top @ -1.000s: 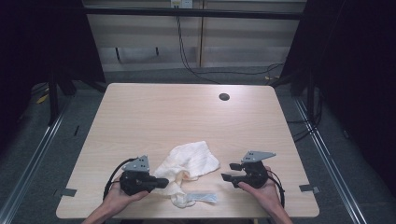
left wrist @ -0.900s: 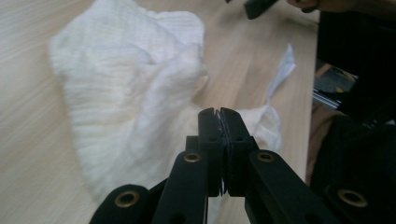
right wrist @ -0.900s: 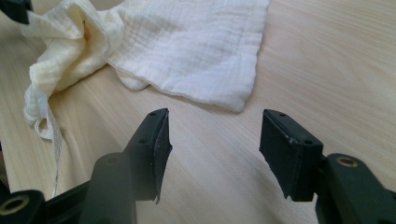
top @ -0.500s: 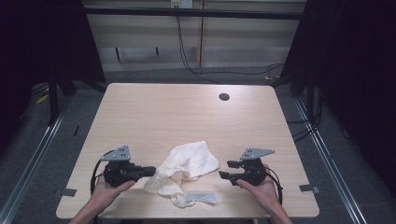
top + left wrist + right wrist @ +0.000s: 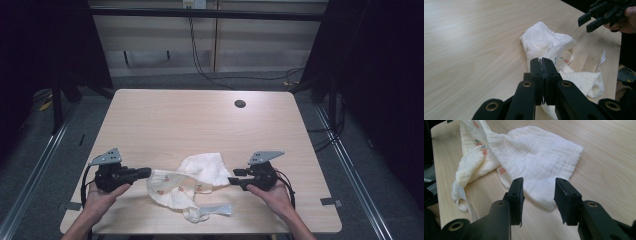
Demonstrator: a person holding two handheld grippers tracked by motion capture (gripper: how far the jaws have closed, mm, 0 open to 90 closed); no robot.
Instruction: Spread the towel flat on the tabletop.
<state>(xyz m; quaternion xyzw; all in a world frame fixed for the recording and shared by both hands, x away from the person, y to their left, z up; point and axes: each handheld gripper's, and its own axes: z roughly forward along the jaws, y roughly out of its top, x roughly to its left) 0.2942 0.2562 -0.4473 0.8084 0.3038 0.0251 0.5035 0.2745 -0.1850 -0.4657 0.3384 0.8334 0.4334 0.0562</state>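
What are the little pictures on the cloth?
The cloth is cream-white with small orange carrot-like prints with green tops. The right gripper view shows them best.

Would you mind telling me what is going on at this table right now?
A person is working a crumpled white muslin cloth with small orange prints on the light wooden table. The left hand-held gripper is shut on the cloth's edge. The right hand-held gripper has just been closing, its jaws apart around the opposite corner, not yet pinching it.
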